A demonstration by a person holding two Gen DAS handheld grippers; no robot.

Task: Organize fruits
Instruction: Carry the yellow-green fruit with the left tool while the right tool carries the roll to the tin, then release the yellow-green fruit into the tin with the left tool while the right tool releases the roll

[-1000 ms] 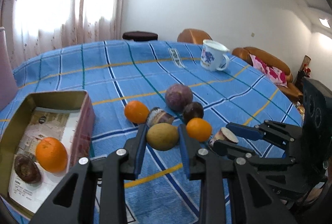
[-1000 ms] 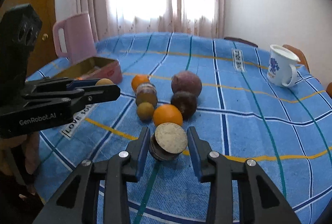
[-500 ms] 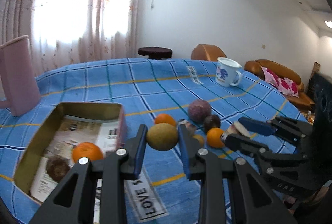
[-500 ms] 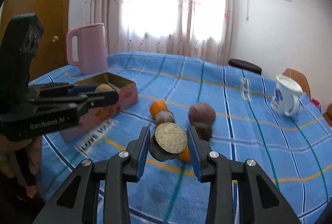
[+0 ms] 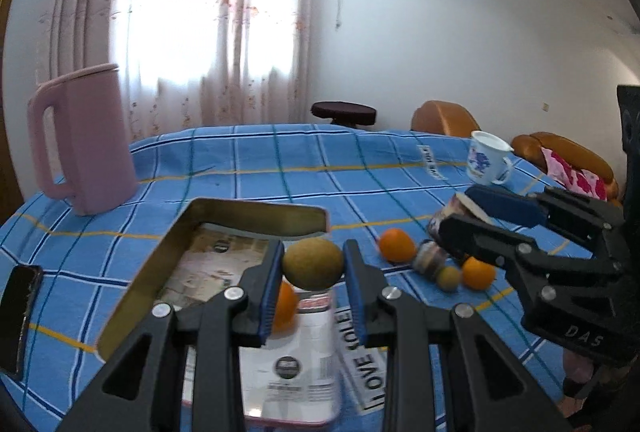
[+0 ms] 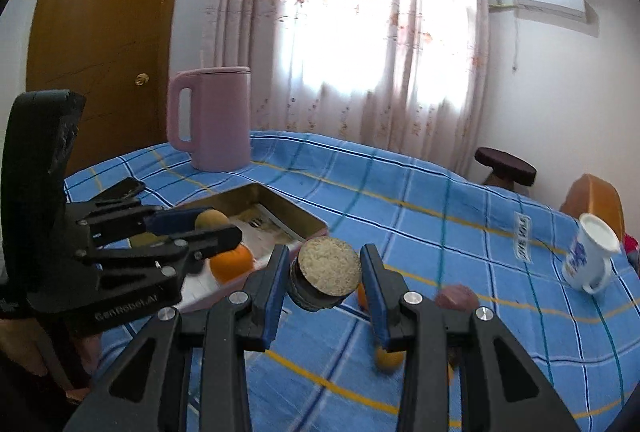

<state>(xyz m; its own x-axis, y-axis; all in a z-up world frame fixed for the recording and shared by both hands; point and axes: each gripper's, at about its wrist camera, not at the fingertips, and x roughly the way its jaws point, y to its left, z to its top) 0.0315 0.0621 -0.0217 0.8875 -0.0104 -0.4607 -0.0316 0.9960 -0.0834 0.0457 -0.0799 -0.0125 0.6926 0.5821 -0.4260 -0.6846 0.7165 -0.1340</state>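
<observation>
My left gripper (image 5: pixel 313 260) is shut on a round yellow-green fruit (image 5: pixel 313 266) and holds it above the near right corner of the gold tin box (image 5: pixel 240 209). An orange (image 5: pixel 286 306) lies inside the box, partly hidden by my finger. My right gripper (image 6: pixel 326 266) is shut on a dark fruit with a flat tan cut face (image 6: pixel 329 268), in the air just right of the box (image 6: pixel 296 209). The right wrist view also shows the left gripper (image 6: pixel 218 226) over the box with its fruit (image 6: pixel 211 219). The right gripper (image 5: pixel 460 209) appears at the right of the left wrist view.
Loose on the blue checked cloth (image 5: pixel 320 159) are two oranges (image 5: pixel 397 245) (image 5: pixel 478 273), a small brown fruit (image 5: pixel 448 278) and a purple fruit (image 6: pixel 456 296). A pink jug (image 5: pixel 80 139) stands at the back left, a white mug (image 5: pixel 486 161) at the back right, a phone (image 5: pixel 18 308) by the left edge.
Both grippers have risen and swung left toward the tin box, each still shut on its fruit. The loose fruits now lie lower and to the right.
</observation>
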